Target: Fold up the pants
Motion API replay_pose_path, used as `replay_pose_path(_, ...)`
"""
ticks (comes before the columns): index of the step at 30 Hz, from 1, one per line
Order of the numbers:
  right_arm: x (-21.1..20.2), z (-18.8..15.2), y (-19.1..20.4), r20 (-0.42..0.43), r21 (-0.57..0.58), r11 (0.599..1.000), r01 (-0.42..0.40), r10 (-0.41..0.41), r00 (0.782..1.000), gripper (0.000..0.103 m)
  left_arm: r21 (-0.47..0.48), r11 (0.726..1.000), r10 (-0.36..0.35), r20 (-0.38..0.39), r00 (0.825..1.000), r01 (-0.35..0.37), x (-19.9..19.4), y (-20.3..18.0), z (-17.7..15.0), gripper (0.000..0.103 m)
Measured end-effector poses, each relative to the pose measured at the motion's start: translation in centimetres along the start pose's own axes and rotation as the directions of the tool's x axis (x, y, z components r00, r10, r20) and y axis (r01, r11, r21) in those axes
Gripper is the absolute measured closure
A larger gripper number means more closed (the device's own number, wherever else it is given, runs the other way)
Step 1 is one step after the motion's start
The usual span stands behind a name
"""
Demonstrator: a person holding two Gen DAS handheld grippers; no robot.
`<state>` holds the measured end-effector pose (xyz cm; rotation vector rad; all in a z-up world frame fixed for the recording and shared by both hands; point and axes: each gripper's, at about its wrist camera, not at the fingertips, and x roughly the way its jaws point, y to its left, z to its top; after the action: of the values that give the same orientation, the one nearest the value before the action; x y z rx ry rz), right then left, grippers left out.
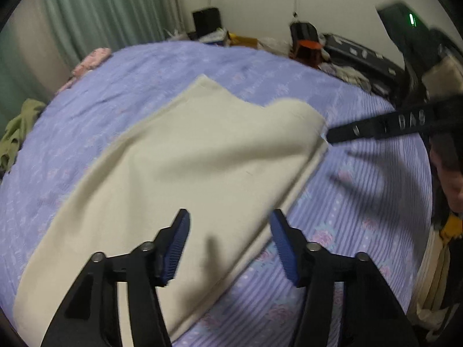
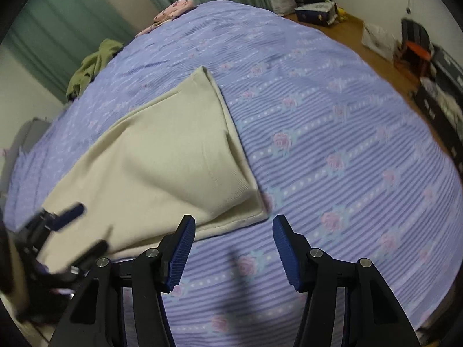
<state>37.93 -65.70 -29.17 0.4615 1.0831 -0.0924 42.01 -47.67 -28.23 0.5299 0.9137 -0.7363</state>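
Note:
Cream pants (image 1: 188, 159) lie flat, folded lengthwise, on a purple flowered bedspread (image 1: 361, 188). My left gripper (image 1: 230, 219) hovers open over the pants' near right edge, with nothing between its blue pads. In the right wrist view the pants (image 2: 167, 159) end in a layered corner just ahead of my right gripper (image 2: 234, 225), which stands open above the bedspread (image 2: 347, 115), holding nothing. The right gripper's black finger (image 1: 376, 127) points at the pants' far right corner in the left wrist view. The left gripper (image 2: 66, 231) shows blurred at the lower left, over the pants.
A green garment (image 2: 92, 63) and a pink one (image 2: 173, 8) lie at the bed's far edge by green curtains. Bags, a box (image 2: 315, 11) and an orange-seated stool (image 2: 416, 49) stand on the wooden floor beyond. A person (image 1: 448, 179) is at the right edge.

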Motion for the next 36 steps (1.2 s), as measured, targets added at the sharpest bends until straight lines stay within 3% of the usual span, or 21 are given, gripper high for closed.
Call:
replay_pose_path(3,0.5,0.0,0.0,0.016,0.019,0.999,-0.027,0.027,1.000,0.050,0.030,1.000,-0.004,-0.023,1.000,0.005,1.1,-1.1,-0.3,0.053)
replay_pose_path(5,1.2,0.5,0.0,0.014,0.036,0.999,-0.035,0.035,0.999,0.052,0.046,0.999,-0.001,-0.044,0.999,0.003,1.9,-1.6,-0.6,0.060)
replay_pose_path(7,1.8,0.8,-0.1,0.010,0.059,0.997,-0.052,0.051,0.999,0.054,0.053,0.999,-0.003,-0.078,0.997,0.008,3.0,-1.8,-0.9,0.084)
replay_pose_path(10,3.0,1.2,-0.5,-0.006,0.096,0.993,-0.067,0.068,0.998,0.055,0.027,0.999,-0.031,-0.098,0.995,0.034,3.6,-1.4,-1.1,0.097)
replay_pose_path(15,3.7,1.3,-1.5,-0.008,0.182,0.978,-0.105,0.109,0.994,0.070,0.005,0.997,-0.078,-0.052,0.996,0.078,1.0,-1.0,-0.5,0.098)
replay_pose_path(16,3.8,1.2,-1.9,-0.003,0.209,0.971,-0.114,0.117,0.993,0.076,-0.001,0.996,-0.088,-0.060,0.994,0.088,0.8,-1.0,-0.6,0.098)
replay_pose_path(17,3.8,1.2,-2.1,-0.003,0.218,0.969,-0.112,0.115,0.993,0.091,-0.012,0.995,-0.104,-0.072,0.992,0.104,1.0,-1.0,-0.8,0.098)
replay_pose_path(22,3.3,0.5,-2.9,-0.020,0.271,0.960,-0.063,0.071,0.997,0.095,-0.095,0.984,-0.162,-0.145,0.976,0.150,2.8,-1.0,-1.9,0.101)
replay_pose_path(24,3.7,0.4,-2.7,-0.052,0.264,0.964,-0.020,0.035,0.998,0.095,-0.151,0.973,-0.203,-0.198,0.959,0.175,3.8,-0.9,-2.7,0.101)
replay_pose_path(27,3.8,0.4,-2.3,-0.074,0.250,0.968,0.011,0.008,0.997,0.092,-0.174,0.976,-0.170,-0.219,0.961,0.133,3.6,-1.0,-3.6,0.100)
replay_pose_path(28,3.5,0.5,-1.9,-0.076,0.225,0.974,0.022,-0.005,0.997,0.088,-0.194,0.974,-0.157,-0.204,0.966,0.117,2.7,-0.9,-3.5,0.093)
replay_pose_path(30,2.0,0.6,-1.0,-0.068,0.141,0.985,0.097,-0.088,0.994,0.064,-0.243,0.964,-0.148,-0.157,0.976,0.108,0.5,-0.4,-3.2,0.076)
replay_pose_path(31,0.8,0.4,-0.4,-0.048,0.102,0.988,0.117,-0.112,0.993,0.057,-0.271,0.958,-0.133,-0.120,0.984,0.096,-1.1,-0.1,-3.0,0.069)
replay_pose_path(32,-0.6,0.2,0.2,-0.029,0.066,0.991,0.116,-0.115,0.993,0.050,-0.292,0.953,-0.112,-0.092,0.989,0.081,-2.6,0.1,-2.9,0.068)
replay_pose_path(36,-5.5,-0.7,3.0,-0.008,-0.063,0.994,0.093,-0.094,0.996,0.048,-0.403,0.915,-0.019,0.018,1.000,0.025,-9.7,1.3,-2.5,0.052)
